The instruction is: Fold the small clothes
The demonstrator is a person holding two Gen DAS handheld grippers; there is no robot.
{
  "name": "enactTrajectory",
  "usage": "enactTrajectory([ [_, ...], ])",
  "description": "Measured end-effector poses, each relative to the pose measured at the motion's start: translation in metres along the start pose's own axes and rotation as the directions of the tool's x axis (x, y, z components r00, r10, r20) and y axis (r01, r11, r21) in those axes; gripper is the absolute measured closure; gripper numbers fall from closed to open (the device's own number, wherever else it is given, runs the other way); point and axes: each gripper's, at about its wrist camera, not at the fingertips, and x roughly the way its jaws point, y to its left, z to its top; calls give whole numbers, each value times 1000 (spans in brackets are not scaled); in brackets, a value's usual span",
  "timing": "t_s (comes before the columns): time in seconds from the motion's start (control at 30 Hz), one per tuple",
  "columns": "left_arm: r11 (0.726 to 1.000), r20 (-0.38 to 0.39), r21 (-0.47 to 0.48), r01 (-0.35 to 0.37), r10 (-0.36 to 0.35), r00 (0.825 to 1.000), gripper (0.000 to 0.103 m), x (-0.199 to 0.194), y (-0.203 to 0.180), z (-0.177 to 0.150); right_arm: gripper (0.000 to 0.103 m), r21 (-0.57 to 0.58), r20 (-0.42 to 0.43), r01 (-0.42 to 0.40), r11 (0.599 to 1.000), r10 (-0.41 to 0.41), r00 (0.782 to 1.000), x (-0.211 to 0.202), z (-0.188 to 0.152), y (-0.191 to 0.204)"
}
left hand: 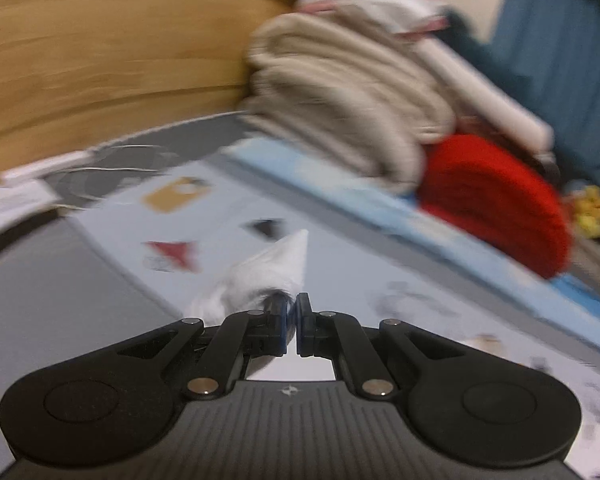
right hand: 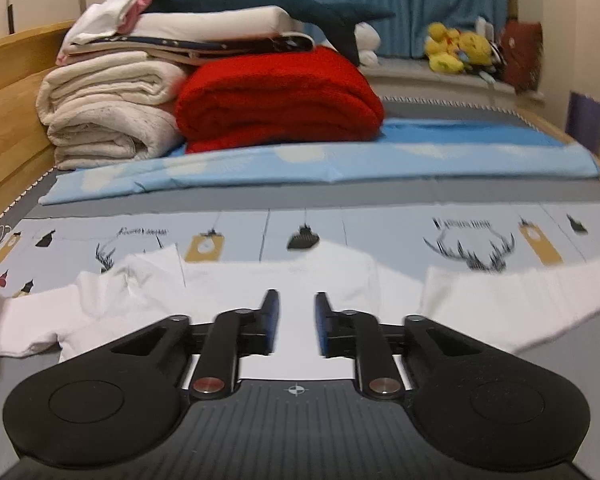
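While the left gripper [left hand: 293, 312] is clamped on a limp corner of the white garment [right hand: 236, 292] spread low in the frame, the right gripper [right hand: 296, 322] is held part-open, empty; hems are judged best pinched.

White garment [right hand: 236, 292], red blanket [right hand: 276, 96], antler-printed pale sheet [right hand: 400, 236].

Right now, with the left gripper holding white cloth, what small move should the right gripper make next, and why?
Probably close the right gripper on the white garment beneath it. Its jaws stand apart above the cloth with nothing pinched, while the left gripper is already shut on a white corner, so both could then fold together.
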Motion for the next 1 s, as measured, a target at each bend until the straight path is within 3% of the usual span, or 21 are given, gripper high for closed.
enactTrajectory([
  [0.17, 985, -6, 45, 168, -168, 986, 99, -9, -103, -37, 93, 62, -52, 18, 998, -14, 999, -1, -9, -5],
  [0.27, 951, -48, 84, 297, -294, 955, 99, -11, -167, -69, 92, 114, -98, 9, 993, 2, 995, 6, -11, -5],
  [0.33, 912, -101, 110, 394, -384, 918, 99, -9, -207, -93, 92, 147, -117, -1, 989, 18, 993, 13, -10, -5],
  [0.37, 886, -152, 112, 450, -432, 889, 98, -5, -225, -105, 92, 157, -124, -8, 988, 28, 992, 17, -9, -3],
  [0.4, 856, -230, 92, 509, -479, 847, 88, 3, -239, -115, 92, 160, -126, -16, 987, 36, 991, 20, -8, -2],
  [0.43, 826, -320, 52, 562, -519, 792, 83, 13, -249, -125, 92, 162, -128, -19, 987, 40, 991, 24, -8, -1],
  [0.47, 815, -366, 15, 579, -534, 762, 78, 20, -253, -132, 92, 167, -133, -19, 986, 42, 990, 28, -6, 0],
  [0.5, 827, -373, 3, 562, -520, 768, 78, 24, -253, -135, 91, 177, -142, -20, 984, 45, 989, 34, -5, 0],
  [0.6, 883, -364, -33, 469, -448, 817, 78, 40, -240, -129, 91, 209, -162, -33, 977, 68, 984, 49, -5, -1],
  [0.7, 958, -338, 37, 284, -256, 906, 78, 61, -224, -111, 91, 223, -194, -46, 974, 90, 977, 70, -9, 1],
  [0.77, 982, -305, 88, 166, -132, 943, 77, 75, -212, -100, 85, 259, -260, -52, 964, 122, 958, 88, -13, 4],
  [0.87, 996, -284, 55, 72, -54, 957, 77, 93, -190, -83, 76, 270, -324, -118, 956, 205, 923, 112, -22, 20],
  [1.0, 999, -276, 13, 33, -28, 961, 73, 109, -176, -64, 63, 135, -367, -186, 973, 223, 903, 130, -31, 56],
])
